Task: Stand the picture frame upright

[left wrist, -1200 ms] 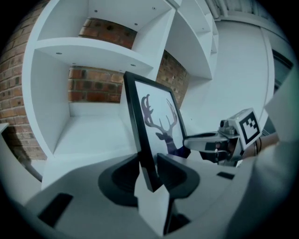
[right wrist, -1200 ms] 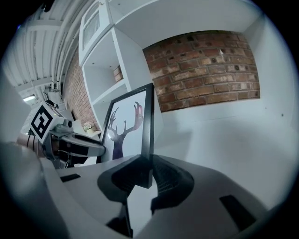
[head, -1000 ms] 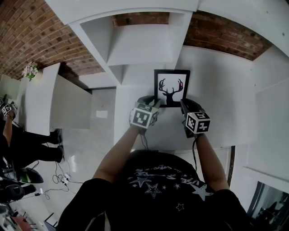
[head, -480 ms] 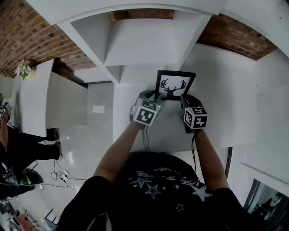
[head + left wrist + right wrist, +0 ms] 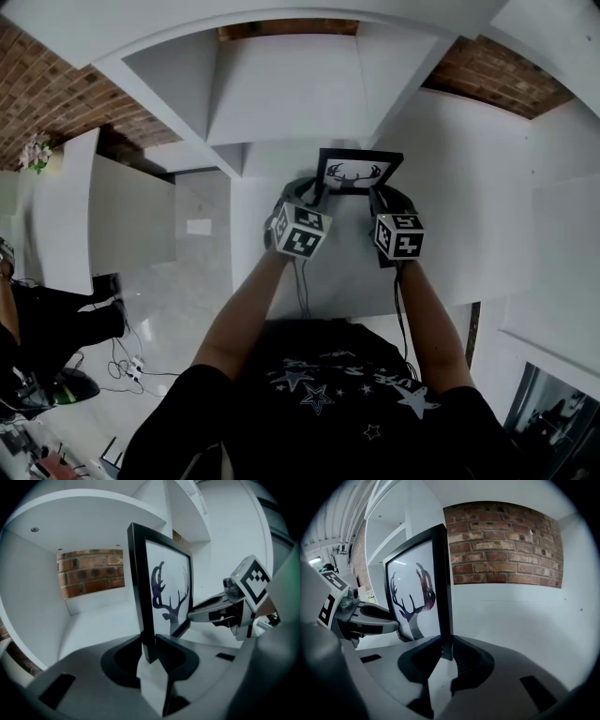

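Note:
A black picture frame (image 5: 356, 172) with a deer-antler print is held tilted up, close to upright, over the white shelf top (image 5: 328, 272). My left gripper (image 5: 314, 194) grips its left edge; its jaws are closing and the black edge (image 5: 140, 597) sits pinched between them. My right gripper (image 5: 378, 197) is shut on the right edge (image 5: 443, 592). In the left gripper view the jaws (image 5: 149, 644) clamp the frame's lower corner, with the right gripper (image 5: 220, 613) across the print. In the right gripper view the jaws (image 5: 446, 644) clamp likewise, and the left gripper (image 5: 370, 620) shows beyond.
White shelf compartments (image 5: 281, 84) rise just behind the frame, with a brick wall (image 5: 501, 545) at the back. To the left are a white counter (image 5: 112, 216), flowers (image 5: 36, 153) and a person (image 5: 56, 323) by floor cables.
The frame has tipped from facing up to standing steeply, so its print now looks foreshortened. Both grippers stayed on its side edges and moved slightly forward.

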`<state>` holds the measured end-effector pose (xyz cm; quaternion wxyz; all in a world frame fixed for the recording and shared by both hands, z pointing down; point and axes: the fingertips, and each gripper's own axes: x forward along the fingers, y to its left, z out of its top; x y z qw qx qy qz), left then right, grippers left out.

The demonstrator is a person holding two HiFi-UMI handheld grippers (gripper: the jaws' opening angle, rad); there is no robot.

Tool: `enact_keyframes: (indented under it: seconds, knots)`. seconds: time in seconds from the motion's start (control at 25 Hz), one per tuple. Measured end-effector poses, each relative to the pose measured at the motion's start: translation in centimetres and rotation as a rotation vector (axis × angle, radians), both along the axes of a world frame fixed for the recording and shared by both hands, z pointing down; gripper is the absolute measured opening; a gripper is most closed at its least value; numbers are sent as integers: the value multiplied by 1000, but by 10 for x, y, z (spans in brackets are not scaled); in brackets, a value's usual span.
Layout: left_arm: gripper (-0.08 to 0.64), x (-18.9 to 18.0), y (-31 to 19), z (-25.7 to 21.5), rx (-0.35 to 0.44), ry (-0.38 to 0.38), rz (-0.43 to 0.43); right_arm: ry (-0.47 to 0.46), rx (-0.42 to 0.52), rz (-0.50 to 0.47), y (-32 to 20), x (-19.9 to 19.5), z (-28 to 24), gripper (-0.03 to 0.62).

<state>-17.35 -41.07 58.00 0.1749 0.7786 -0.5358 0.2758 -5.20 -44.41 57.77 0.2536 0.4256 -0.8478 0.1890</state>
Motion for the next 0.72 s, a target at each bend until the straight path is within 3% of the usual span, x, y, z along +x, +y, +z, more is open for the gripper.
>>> enact_keyframes:
  seconds: [0.44, 0.72]
  knots:
    - [101, -2, -2, 3, 8, 6, 5, 14, 11, 16, -3, -1, 1, 84]
    - [170, -8, 8, 7, -19, 42, -25, 6, 7, 4, 2, 2, 0, 163]
